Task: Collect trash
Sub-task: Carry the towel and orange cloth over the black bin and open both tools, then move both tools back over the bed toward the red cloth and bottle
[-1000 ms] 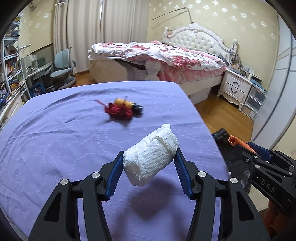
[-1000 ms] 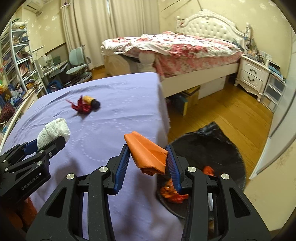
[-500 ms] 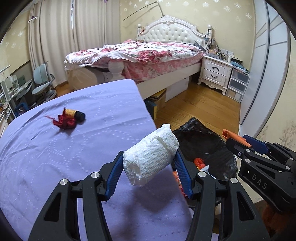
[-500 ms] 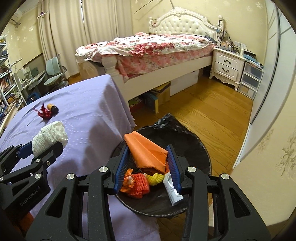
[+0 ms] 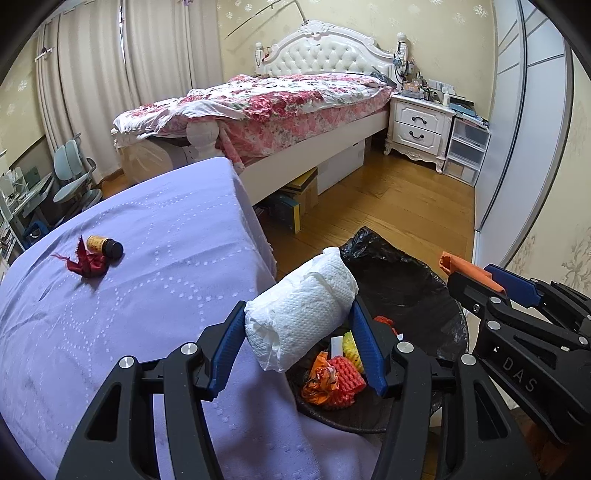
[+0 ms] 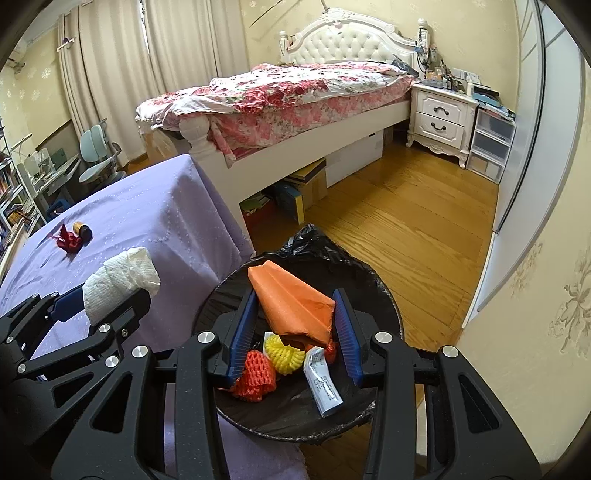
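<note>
Right gripper [image 6: 293, 325] clamps orange paper [image 6: 291, 301]; left gripper [image 5: 297, 341] grips a white tissue wad [image 5: 301, 314].
Both sit low in frame, over the black-lined bin [image 6: 388, 295].

You face a bedroom with pale yellow patterned wallpaper [image 5: 436, 26] and a wood plank floor [image 6: 417, 218]. A bed [image 5: 280, 99] with a white tufted headboard [image 5: 325, 55] and a red floral quilt stands ahead of you, boxes stored beneath it. A white nightstand [image 6: 443, 118] sits beside it. Cream curtains [image 5: 147, 62] hang closed at left, near a pale green desk chair [image 5: 74, 177].
</note>
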